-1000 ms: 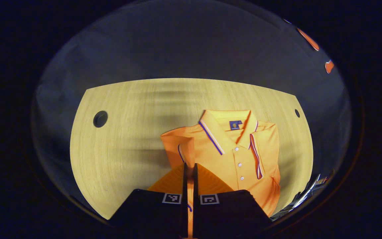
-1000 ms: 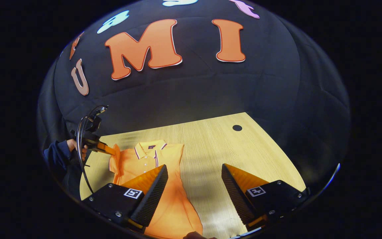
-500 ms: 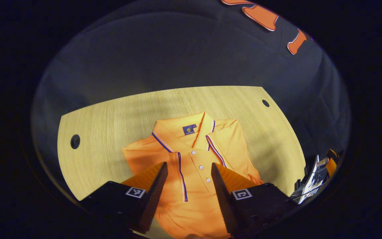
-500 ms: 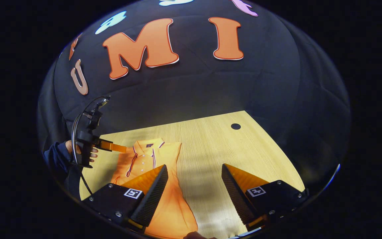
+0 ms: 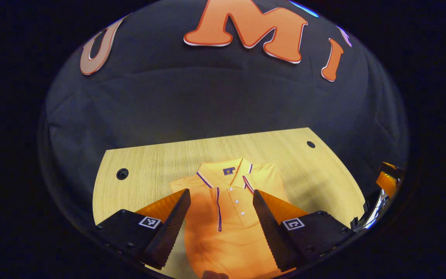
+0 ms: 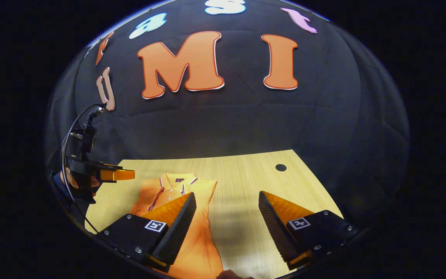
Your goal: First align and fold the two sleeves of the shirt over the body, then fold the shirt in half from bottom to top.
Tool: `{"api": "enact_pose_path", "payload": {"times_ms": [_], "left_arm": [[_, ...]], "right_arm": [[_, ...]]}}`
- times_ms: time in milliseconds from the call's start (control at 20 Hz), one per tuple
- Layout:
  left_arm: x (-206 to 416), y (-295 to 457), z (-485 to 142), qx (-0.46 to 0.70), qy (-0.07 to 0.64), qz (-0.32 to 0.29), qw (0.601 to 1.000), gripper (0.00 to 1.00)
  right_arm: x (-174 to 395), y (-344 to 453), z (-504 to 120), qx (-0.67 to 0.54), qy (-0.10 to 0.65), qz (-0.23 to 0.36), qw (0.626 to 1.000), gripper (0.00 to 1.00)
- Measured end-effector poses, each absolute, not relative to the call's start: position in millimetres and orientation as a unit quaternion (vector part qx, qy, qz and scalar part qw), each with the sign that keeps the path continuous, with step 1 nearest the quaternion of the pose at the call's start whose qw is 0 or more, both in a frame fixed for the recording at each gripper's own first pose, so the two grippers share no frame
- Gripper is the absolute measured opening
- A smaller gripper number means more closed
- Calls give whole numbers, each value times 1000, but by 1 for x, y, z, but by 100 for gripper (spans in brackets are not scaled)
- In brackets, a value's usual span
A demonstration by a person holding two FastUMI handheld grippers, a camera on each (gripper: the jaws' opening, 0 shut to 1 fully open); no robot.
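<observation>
**Sleeves folded in, bottom-to-top fold not yet made**

The orange polo shirt (image 5: 230, 217) lies flat on the wooden table (image 5: 149, 166), face up, buttons and striped placket showing. Both sleeves look folded over the body: the outline is a narrow strip with straight side edges, and a striped cuff lies on the chest beside the placket. By that reading the first step is done. The half fold from hem to collar remains, since the body is at full length.

The shirt's long axis runs from the table's near edge toward its far edge. The collar (image 5: 227, 170) points to the far edge and the booth wall; the hem is at the near edge, where it runs off the bottom of both views. The shirt sits roughly midway between the two round holes near the far corners.

The left gripper (image 5: 220, 217) hangs above the chest, jaws wide apart and empty. The right gripper (image 6: 227, 219) is also spread wide with nothing between its fingers, over the shirt's side edge and bare table. In the right gripper view the left gripper is seen held in a hand (image 6: 79, 182) over the table's edge beside the shirt.
</observation>
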State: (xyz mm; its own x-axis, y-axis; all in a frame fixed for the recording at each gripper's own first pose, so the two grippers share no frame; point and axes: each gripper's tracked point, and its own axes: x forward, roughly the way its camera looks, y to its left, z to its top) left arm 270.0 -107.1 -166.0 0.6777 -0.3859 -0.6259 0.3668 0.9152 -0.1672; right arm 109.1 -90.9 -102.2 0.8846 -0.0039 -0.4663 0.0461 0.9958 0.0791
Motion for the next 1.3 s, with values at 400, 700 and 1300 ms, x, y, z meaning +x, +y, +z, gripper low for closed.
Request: {"api": "enact_pose_path", "payload": {"times_ms": [400,700,1300], "left_arm": [[201,-66,-80,-36,202,-123,971,98],[136,-29,-36,-46,134,-98,985,97],[-16,14,-103,-29,177,-99,979,97]], "right_arm": [[93,-66,-72,-18,165,35,985,99],[52,-52,-56,-26,138,22,990,99],[-66,-5,-121,-35,211,8,977,99]]}}
